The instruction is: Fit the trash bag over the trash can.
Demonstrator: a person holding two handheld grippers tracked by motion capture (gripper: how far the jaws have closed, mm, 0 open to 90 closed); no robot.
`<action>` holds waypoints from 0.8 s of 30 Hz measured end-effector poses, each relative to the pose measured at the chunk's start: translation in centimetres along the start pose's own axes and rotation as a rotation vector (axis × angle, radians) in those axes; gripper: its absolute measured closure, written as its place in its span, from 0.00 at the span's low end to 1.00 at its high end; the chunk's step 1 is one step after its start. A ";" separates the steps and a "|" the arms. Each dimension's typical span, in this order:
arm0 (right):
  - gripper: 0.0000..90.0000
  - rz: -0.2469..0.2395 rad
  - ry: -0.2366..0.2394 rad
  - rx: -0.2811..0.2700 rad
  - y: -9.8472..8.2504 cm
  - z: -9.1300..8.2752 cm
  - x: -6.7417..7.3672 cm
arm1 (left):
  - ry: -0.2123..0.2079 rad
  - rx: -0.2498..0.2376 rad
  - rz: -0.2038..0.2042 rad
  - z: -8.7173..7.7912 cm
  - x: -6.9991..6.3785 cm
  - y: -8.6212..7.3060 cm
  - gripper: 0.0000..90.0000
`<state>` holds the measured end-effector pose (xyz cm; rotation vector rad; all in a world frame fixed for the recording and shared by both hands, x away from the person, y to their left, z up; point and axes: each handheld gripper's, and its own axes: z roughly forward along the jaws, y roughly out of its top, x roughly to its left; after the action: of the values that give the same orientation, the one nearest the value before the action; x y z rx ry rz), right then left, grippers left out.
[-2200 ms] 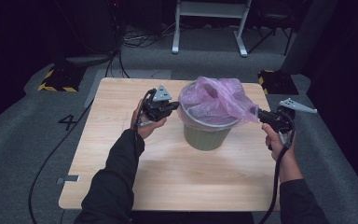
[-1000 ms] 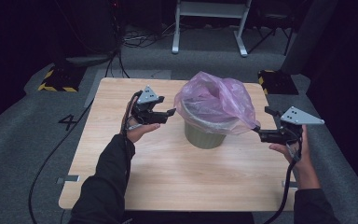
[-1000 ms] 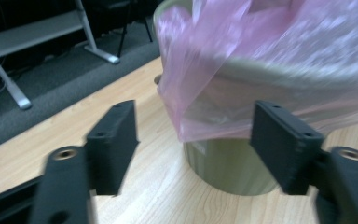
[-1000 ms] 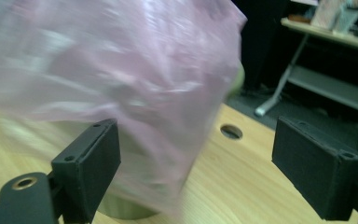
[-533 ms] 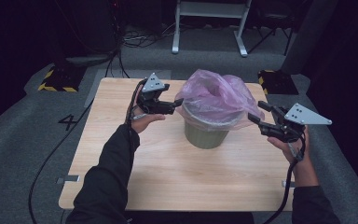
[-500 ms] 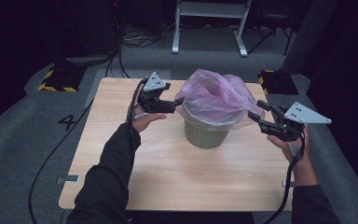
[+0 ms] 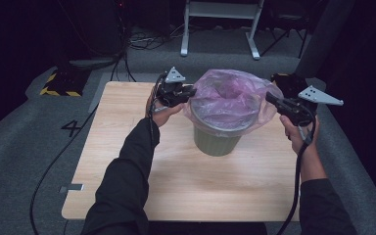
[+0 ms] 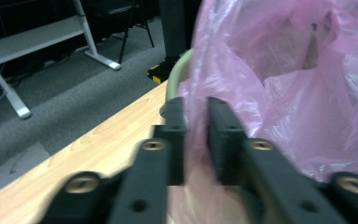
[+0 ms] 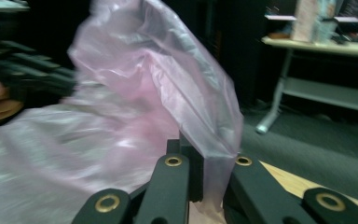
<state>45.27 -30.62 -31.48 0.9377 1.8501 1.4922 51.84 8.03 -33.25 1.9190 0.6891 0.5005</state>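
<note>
An olive-green bin (image 7: 215, 142) stands mid-table with a pink plastic bag (image 7: 230, 95) lining it and puffing out over the rim. My left gripper (image 7: 192, 92) is at the bag's left edge. In the left gripper view its jaws (image 8: 196, 121) have just been closing and now pinch the pink film (image 8: 307, 102) beside the bin's rim (image 8: 177, 70). My right gripper (image 7: 269, 98) holds the bag's right edge. In the right gripper view it (image 9: 205, 158) is shut on a fold of the bag (image 9: 121, 93), with the other hand's gripper (image 9: 23, 60) beyond it.
The wooden table (image 7: 127, 161) has bare room in front of and left of the bin. Cables (image 7: 54, 166) trail over the grey carpet at the left. A white metal stand (image 7: 220, 24) is behind the table, and a yellow-and-black block (image 7: 54, 83) lies at the far left.
Both grippers have moved in from beside the bin to the bag's edges, risen a little, and closed on the film. The bag's mouth now spreads wider between them.
</note>
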 end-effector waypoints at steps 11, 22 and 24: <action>1.00 0.074 -0.097 0.091 -0.7 3.6 -2.8 | 0.078 0.048 -0.073 1.4 1.5 -0.3 1.00; 1.00 0.113 -0.094 0.224 -2.9 6.7 -3.5 | 0.069 0.165 -0.127 4.2 1.7 -2.4 1.00; 1.00 0.115 -0.071 0.241 -3.3 7.0 -3.5 | 0.055 0.177 -0.131 4.5 1.6 -2.8 1.00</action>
<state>52.33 -29.81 -36.16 1.2123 1.9831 1.3006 55.09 7.05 -37.61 2.0137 0.9144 0.4227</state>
